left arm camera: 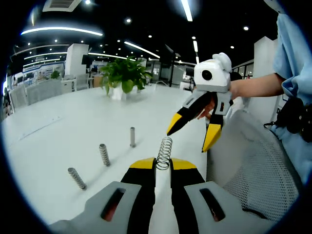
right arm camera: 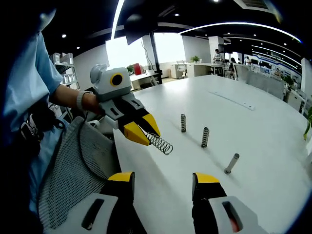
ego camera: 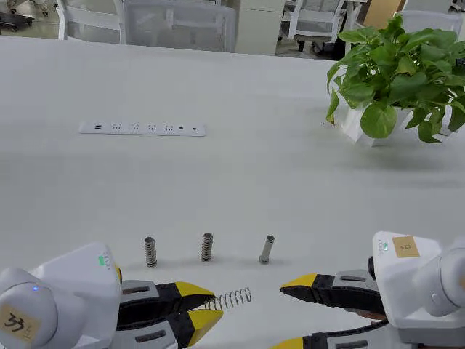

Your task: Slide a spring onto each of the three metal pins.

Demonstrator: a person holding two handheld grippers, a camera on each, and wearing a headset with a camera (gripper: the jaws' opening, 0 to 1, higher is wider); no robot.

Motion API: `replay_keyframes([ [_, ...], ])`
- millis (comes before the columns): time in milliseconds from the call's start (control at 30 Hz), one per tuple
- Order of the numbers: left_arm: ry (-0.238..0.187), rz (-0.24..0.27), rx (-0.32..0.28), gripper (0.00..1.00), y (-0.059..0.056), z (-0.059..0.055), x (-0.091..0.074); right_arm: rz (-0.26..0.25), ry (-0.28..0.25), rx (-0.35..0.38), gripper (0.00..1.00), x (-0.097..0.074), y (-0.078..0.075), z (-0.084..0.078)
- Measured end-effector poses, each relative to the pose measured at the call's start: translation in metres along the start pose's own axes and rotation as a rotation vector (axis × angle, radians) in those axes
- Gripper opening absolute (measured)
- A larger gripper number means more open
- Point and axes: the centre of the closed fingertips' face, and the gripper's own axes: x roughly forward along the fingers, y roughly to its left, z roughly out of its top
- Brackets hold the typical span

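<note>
Two of three look done: left pin (ego camera: pixel 150 251) and middle pin (ego camera: pixel 207 247) are each sleeved with a coil. Right pin (ego camera: pixel 267 249) is bare, standing on the counter (ego camera: pixel 254 167).

Left claw (ego camera: pixel 209 305) is clamped on one end of the last spring (ego camera: pixel 234 298). The coil sticks out to the right, on the near side of the pin row and just short of the bare pin. Right claw (ego camera: pixel 282 316) has its jaws apart, empty, at near right.

Step in hand, as I read it: third spring. Next I need to lift it, turn the coil upright, line its free end up over the pin tip and lower it. The coil looks floppy, so the right claw may have to steady the free end.
</note>
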Motion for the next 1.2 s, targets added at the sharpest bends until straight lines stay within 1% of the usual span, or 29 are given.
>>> replay_keyframes([
  [67,-0.005,-0.009,0.002,0.07,-0.001,0.001,-0.001,0.015,-0.003,-0.001,0.4,0.001,0.002,0.003],
  [100,-0.011,-0.028,0.006,0.07,-0.003,0.001,-0.002,0.029,0.003,-0.003,0.38,0.002,0.003,0.004],
  [133,-0.015,-0.03,0.005,0.07,-0.003,0.002,-0.003,0.035,0.01,-0.01,0.36,0.002,0.004,0.004],
  [233,-0.015,-0.049,0.015,0.07,-0.005,0.002,-0.004,0.057,0.022,-0.033,0.34,0.003,0.008,0.007],
  [400,-0.012,-0.082,0.022,0.07,-0.01,0.003,-0.006,0.08,0.01,-0.043,0.31,0.004,0.01,0.013],
  [500,-0.01,-0.102,0.03,0.07,-0.013,0.002,-0.007,0.1,0.01,-0.056,0.25,0.005,0.013,0.016],
  [767,-0.005,-0.129,0.033,0.07,-0.017,0.002,-0.009,0.151,0.03,-0.077,0.17,0.008,0.018,0.018],
  [867,-0.003,-0.138,0.035,0.07,-0.018,0.002,-0.01,0.157,0.033,-0.085,0.16,0.01,0.019,0.019],
  [900,-0.003,-0.141,0.035,0.07,-0.018,0.002,-0.01,0.159,0.032,-0.085,0.16,0.01,0.019,0.02],
  [1000,0.0,-0.148,0.037,0.07,-0.019,0.002,-0.01,0.185,0.025,-0.073,0.13,0.011,0.021,0.023],
  [1133,0.001,-0.154,0.04,0.07,-0.019,0.003,-0.009,0.195,0.036,-0.081,0.08,0.012,0.021,0.022],
  [1200,0.003,-0.158,0.041,0.07,-0.019,0.003,-0.009,0.198,0.042,-0.082,0.08,0.012,0.021,0.021],
])
